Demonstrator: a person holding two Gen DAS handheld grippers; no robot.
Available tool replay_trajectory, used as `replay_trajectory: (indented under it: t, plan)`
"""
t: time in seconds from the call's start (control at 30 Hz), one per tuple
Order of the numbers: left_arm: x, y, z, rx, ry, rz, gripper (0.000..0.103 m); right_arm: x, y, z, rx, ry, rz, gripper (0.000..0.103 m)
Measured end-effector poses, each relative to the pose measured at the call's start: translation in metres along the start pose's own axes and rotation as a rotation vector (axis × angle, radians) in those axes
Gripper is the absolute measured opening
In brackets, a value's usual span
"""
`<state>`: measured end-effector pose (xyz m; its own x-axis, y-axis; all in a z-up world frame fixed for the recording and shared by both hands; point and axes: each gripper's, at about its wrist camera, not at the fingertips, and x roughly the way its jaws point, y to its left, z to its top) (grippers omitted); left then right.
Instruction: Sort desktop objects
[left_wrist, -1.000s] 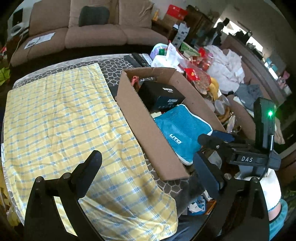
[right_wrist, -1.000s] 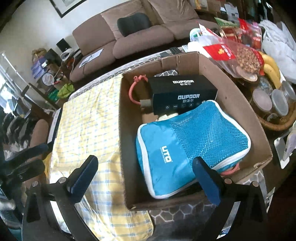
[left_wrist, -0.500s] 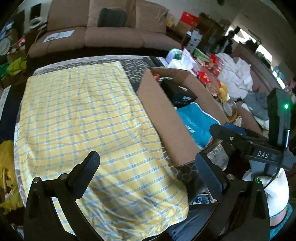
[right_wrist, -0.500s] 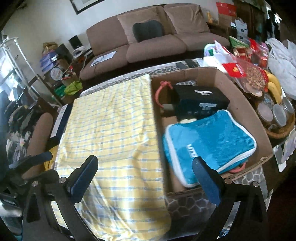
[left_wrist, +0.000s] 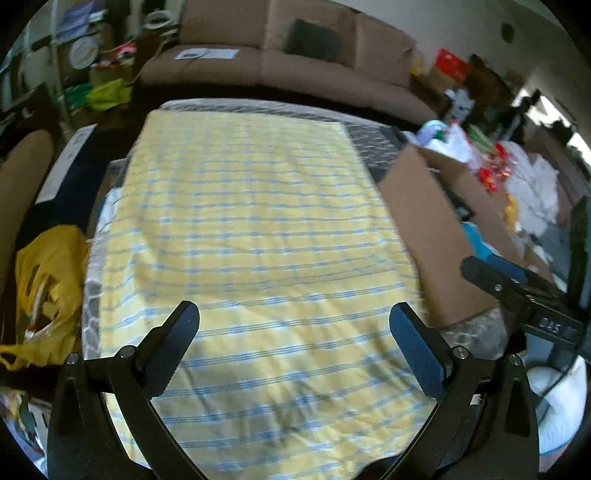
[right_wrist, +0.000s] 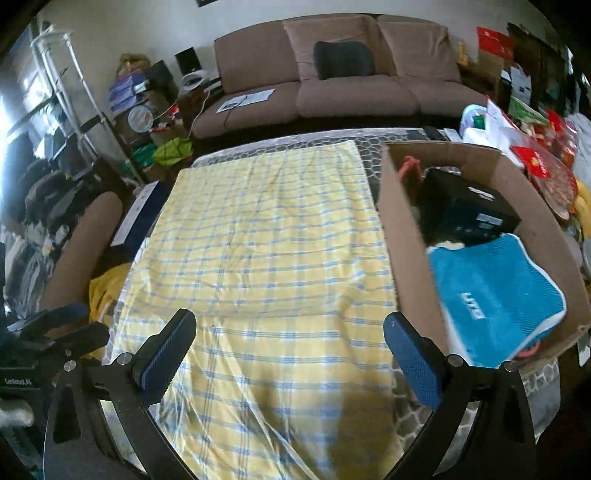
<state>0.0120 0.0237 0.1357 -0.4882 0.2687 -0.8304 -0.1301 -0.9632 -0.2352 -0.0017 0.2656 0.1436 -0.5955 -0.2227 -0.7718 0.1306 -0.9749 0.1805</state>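
Both views swung left, yellow cloth (right_wrist: 266, 258) bare, cardboard box (right_wrist: 406, 240) at right edge

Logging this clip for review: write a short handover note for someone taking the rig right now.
Left gripper: open, empty, above the yellow checked cloth.
Right gripper: open, empty, above the same cloth.
Things: the blue mesh pouch and black box lie in the cardboard box at the cloth's right edge; something orange-red shows there too.
Done: nothing lies on the cloth.
Left: whether more needs sorting cannot be told from here.
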Motion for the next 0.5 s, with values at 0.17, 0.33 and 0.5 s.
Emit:
replay_trajectory:
  t: [0.17,0.33,0.5]
  plan:
    - [0.025,0.028,-0.018,-0.024,-0.017,0.075,0.103,0.035,0.016,-0.016,0.000,0.003,0.009,0.103]
    - [0.048,0.050,-0.028,-0.052,-0.022,0.111,0.103,0.068,0.030,-0.030,-0.033,0.023,-0.011,0.103]
    - [0.070,0.055,-0.030,-0.027,-0.005,0.143,0.103,0.100,0.039,-0.041,-0.069,0.070,-0.040,0.103]
